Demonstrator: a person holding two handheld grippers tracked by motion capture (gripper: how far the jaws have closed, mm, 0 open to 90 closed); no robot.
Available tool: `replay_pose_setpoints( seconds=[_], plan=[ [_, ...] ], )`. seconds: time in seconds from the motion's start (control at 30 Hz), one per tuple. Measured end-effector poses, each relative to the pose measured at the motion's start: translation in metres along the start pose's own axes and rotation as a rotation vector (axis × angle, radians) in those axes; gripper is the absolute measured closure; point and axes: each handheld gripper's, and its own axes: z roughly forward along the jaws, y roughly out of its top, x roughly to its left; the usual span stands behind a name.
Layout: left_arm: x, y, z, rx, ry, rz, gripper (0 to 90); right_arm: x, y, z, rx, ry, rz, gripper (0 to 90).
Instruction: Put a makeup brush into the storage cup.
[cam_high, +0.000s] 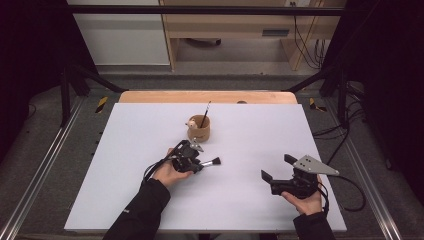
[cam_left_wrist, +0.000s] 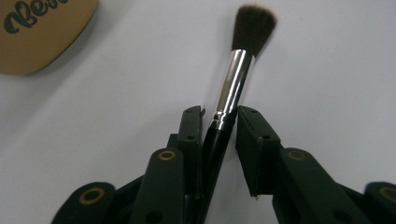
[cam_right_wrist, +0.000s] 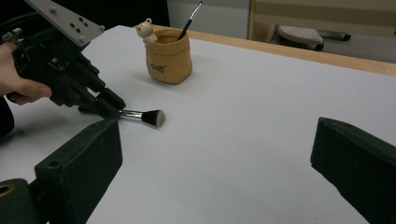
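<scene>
Black handle, chrome ferrule, dark soft bristle head: the makeup brush (cam_left_wrist: 233, 88) lies flat on the white counter (cam_high: 250, 200), just in front of the tan cloth-look pot (cam_high: 200, 129), apart from it. Bristle end points away from my left claw (cam_left_wrist: 219, 123).

Handling, my read: very light, stiff along the handle and ferrule, bristles soft and easily splayed. Glossy handle and polished ferrule look slippery, and the round section will want to roll or twist between flat pads. Best hold is on the handle right behind the ferrule, not on the chrome and never on the bristles. Grip that far forward leaves the long tail behind the pads, so expect it to pivot if squeezed lightly.

Left claw state: jaws narrowed around the handle where it meets the ferrule. One pad is against it; the other side shows a thin sliver of gap, so I can't call it a firm clamp.

Right claw (cam_high: 274, 167) stands wide open, nothing between the jaws, resting in my right hand (cam_high: 305, 200) low over the counter, well apart from the brush.

Pot already holds a thin brush (cam_high: 205, 113) leaning upright, with a small bear figure (cam_right_wrist: 146, 31) on its rim.
</scene>
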Motion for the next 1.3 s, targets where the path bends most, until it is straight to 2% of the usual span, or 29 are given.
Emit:
replay_pose_setpoints(
  seconds=[0.2,0.43,0.5,0.73,0.83,0.93,1.07,1.3],
  plan=[
    [-0.001,0.002,-0.002,0.030,-0.003,-0.013,77.6,0.000,0.001,-0.001,-0.003,-0.001,0.003,2.9],
    [-0.002,0.003,-0.002,0.045,-0.004,-0.015,77.6,0.000,0.001,-0.001,-0.003,0.000,0.002,2.9],
    [-0.003,0.003,-0.002,0.045,-0.014,-0.009,74.0,0.000,0.001,-0.001,-0.004,0.001,0.002,2.9],
    [-0.006,0.011,-0.012,0.036,0.006,0.049,51.7,-0.001,0.001,-0.002,-0.008,0.000,0.002,2.9],
    [-0.007,0.018,-0.018,0.048,0.023,0.075,44.5,-0.001,0.001,-0.002,-0.006,0.000,0.002,2.9],
    [-0.007,0.025,-0.021,0.065,0.028,0.078,38.7,-0.001,0.001,-0.002,-0.007,0.001,0.000,2.9],
    [-0.007,0.032,-0.017,0.113,0.037,0.092,35.8,-0.001,0.001,-0.002,-0.006,0.001,0.001,2.9],
    [-0.010,0.038,-0.008,0.169,0.028,0.098,38.5,-0.001,0.001,-0.002,-0.006,0.002,0.002,3.0]
  ],
)
